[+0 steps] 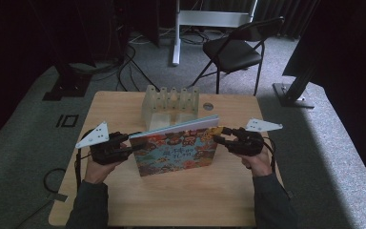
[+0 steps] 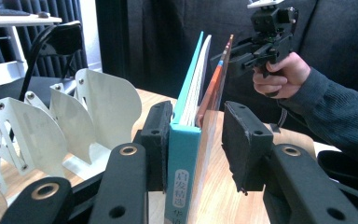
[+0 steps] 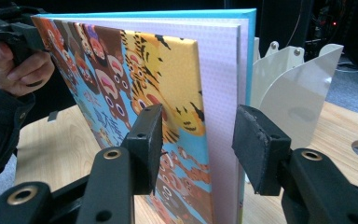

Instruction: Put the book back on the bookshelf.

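Book [image 1: 176,149] stands upright on the bench [image 1: 124,200], just before the rack [image 1: 170,102]. Left claw [image 1: 132,147] and right claw [image 1: 218,134] straddle its ends, jaws loose, not clamping. Next: grip firmly, lift toward a rack slot.

Left gripper [image 1: 132,148] sits at centre left of the high view, held level in the left hand [image 1: 100,164], jaws pointing toward frame centre and set apart. Right gripper [image 1: 219,135] sits at centre right, held level in the right hand [image 1: 257,160], jaws pointing toward frame centre, also parted. Both forearms, in dark sleeves, enter from the bottom edge.
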Demonstrator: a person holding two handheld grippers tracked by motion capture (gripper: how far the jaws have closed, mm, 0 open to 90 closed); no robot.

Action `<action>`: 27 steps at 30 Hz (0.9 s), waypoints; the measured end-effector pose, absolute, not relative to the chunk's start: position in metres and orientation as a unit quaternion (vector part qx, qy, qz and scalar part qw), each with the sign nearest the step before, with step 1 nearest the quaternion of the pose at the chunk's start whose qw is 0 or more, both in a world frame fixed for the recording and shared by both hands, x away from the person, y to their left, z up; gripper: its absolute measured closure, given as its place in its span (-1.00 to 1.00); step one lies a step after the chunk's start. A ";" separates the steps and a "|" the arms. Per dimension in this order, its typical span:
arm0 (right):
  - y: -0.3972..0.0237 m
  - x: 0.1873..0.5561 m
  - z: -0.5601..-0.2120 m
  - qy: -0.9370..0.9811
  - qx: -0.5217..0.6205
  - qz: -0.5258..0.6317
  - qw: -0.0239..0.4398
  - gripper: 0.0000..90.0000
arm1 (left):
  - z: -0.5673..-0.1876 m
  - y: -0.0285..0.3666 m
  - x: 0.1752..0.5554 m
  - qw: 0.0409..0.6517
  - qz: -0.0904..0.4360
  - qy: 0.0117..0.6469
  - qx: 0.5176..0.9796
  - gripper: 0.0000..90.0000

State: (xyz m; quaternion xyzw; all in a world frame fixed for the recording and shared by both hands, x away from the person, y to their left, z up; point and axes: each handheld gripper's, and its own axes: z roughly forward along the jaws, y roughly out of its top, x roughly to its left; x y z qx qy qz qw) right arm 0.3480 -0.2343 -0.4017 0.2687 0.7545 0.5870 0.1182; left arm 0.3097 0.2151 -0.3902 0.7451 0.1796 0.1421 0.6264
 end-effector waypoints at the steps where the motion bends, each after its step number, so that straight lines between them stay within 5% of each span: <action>1: -0.235 0.348 -0.401 0.755 0.269 0.585 0.121 0.16 | -0.391 0.215 0.309 0.627 0.146 0.180 0.744 0.39; 16: -0.242 0.347 -0.405 0.754 0.280 0.581 0.125 0.15 | -0.391 0.210 0.311 0.631 0.160 0.171 0.740 0.48; 27: -0.247 0.347 -0.412 0.754 0.292 0.574 0.128 0.15 | -0.389 0.200 0.314 0.633 0.169 0.161 0.738 0.33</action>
